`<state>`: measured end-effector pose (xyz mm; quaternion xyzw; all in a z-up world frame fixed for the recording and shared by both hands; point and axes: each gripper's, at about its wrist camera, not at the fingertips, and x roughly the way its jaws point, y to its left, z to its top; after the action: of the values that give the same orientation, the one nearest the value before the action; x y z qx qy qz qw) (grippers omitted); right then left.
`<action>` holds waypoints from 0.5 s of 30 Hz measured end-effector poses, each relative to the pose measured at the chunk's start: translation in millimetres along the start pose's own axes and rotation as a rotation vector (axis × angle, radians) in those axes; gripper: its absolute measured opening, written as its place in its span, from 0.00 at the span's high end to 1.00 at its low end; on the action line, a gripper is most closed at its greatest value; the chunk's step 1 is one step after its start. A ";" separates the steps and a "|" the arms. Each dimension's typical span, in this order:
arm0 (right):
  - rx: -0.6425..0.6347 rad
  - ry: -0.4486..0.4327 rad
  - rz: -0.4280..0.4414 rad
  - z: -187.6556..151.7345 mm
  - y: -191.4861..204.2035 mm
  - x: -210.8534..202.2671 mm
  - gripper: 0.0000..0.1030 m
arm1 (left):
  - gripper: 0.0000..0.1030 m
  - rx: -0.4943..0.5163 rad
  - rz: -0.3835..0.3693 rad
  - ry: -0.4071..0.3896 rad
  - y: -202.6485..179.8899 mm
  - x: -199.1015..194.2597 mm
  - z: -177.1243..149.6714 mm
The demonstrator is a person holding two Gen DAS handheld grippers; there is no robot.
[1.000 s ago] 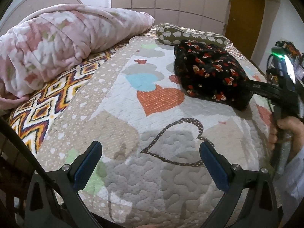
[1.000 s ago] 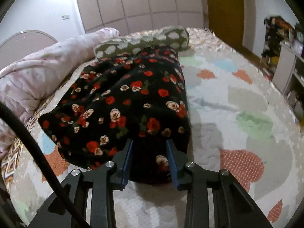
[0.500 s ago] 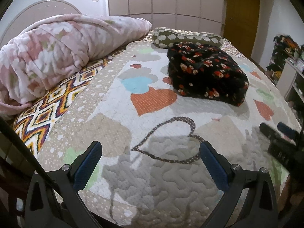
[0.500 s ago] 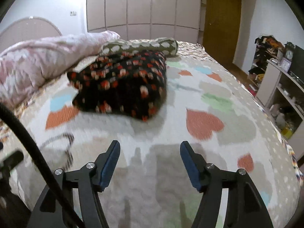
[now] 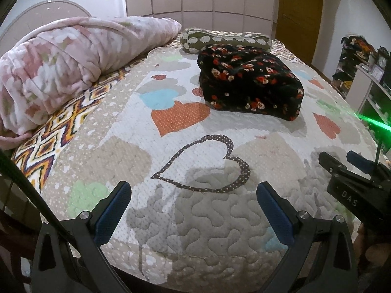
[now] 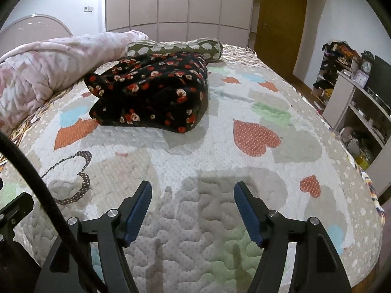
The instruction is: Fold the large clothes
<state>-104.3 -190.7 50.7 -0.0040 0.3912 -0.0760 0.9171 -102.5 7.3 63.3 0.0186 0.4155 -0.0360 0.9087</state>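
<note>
We judge the floral garment (image 5: pixel 249 80) folded on the quilt (image 5: pixel 195 219), both grippers (image 5: pixel 193 210) (image 6: pixel 193 210) spread wide, empty; nothing further needed.

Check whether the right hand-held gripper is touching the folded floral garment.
Apart. In the right wrist view, the open right hand-held gripper sits well short of the floral garment, with bare quilt between them.

A folded black floral garment (image 6: pixel 151 92) lies on a heart-patterned quilt (image 6: pixel 256 151), its far end touching a green bolster (image 6: pixel 176 47). A pink blanket (image 6: pixel 48 66) is bunched at left. The right gripper (image 6: pixel 193 207) hangs over the quilt, jaws apart and empty.
</note>
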 end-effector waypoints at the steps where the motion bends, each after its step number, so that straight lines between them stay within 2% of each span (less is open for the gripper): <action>1: 0.002 0.004 0.000 -0.5 0.1 0.9 0.28 | 0.01 -0.003 -0.002 0.004 0.4 0.8 -0.1; 15: 0.016 0.017 -0.009 -3.5 2.3 4.7 0.28 | 0.01 -0.007 -0.028 0.048 -0.6 9.7 -2.8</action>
<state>-103.3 -188.9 44.8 0.0020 0.3985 -0.0830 0.9134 -98.4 6.3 54.1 0.0106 0.4377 -0.0469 0.8978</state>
